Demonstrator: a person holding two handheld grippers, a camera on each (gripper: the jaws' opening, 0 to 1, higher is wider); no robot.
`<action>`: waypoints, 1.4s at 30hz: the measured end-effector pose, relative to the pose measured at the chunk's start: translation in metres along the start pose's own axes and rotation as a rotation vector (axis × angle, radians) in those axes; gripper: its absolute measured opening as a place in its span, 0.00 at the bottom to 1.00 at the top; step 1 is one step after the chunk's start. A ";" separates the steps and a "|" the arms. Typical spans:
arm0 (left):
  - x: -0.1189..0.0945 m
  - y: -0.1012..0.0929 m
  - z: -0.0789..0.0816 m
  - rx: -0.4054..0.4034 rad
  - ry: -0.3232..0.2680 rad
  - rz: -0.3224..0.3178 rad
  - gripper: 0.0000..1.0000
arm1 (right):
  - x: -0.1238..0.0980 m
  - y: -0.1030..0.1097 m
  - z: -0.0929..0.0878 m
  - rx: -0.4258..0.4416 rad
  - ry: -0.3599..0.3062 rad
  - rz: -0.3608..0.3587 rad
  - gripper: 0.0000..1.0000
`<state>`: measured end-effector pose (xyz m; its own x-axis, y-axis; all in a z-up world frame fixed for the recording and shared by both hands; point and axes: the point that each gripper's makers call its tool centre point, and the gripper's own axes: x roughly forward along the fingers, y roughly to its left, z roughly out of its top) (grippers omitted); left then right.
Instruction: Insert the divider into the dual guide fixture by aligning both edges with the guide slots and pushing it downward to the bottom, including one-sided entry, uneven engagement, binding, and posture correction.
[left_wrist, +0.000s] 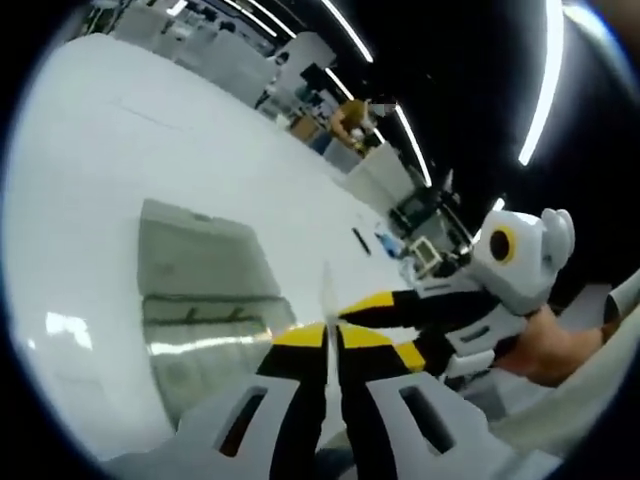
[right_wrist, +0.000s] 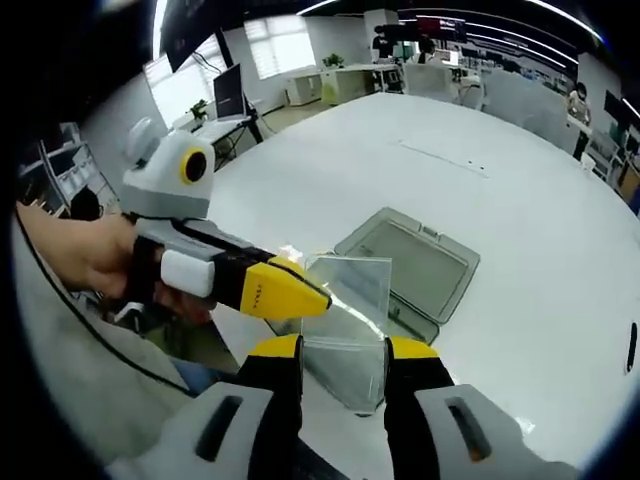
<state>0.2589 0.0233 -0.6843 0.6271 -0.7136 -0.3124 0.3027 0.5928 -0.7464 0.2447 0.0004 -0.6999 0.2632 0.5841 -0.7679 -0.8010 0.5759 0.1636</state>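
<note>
You have the clear divider (right_wrist: 345, 330) held in the air above the table (right_wrist: 540, 250), left gripper (right_wrist: 315, 298) clamped on its edge, right gripper (right_wrist: 345, 350) jaws closed on its lower edge. The fixture (right_wrist: 410, 262) lies beyond. Approach step; next, line both edges up with the slots.

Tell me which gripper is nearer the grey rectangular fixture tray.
Left gripper, slightly: it clamps the clear plastic divider beside the tray; the right gripper holds it from the far side.

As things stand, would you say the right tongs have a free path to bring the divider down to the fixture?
Probably yes: the right tongs and left tongs hold the clear divider above the table, with nothing visible between it and the grey fixture.
</note>
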 end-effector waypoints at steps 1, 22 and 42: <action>0.000 0.000 0.000 -0.009 -0.003 0.000 0.00 | 0.000 0.000 0.000 0.002 -0.002 0.000 0.26; -0.001 -0.001 0.001 -0.036 0.027 -0.008 0.00 | 0.000 0.002 0.002 0.012 -0.023 0.001 0.28; -0.006 0.002 -0.005 -0.009 0.051 -0.034 0.00 | -0.002 0.002 0.008 0.031 -0.077 0.122 0.37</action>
<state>0.2520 0.0263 -0.6869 0.5794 -0.7512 -0.3163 0.3162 0.5648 -0.7622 0.2468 0.0055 -0.6933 0.2064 0.6923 -0.6915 -0.8126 0.5150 0.2730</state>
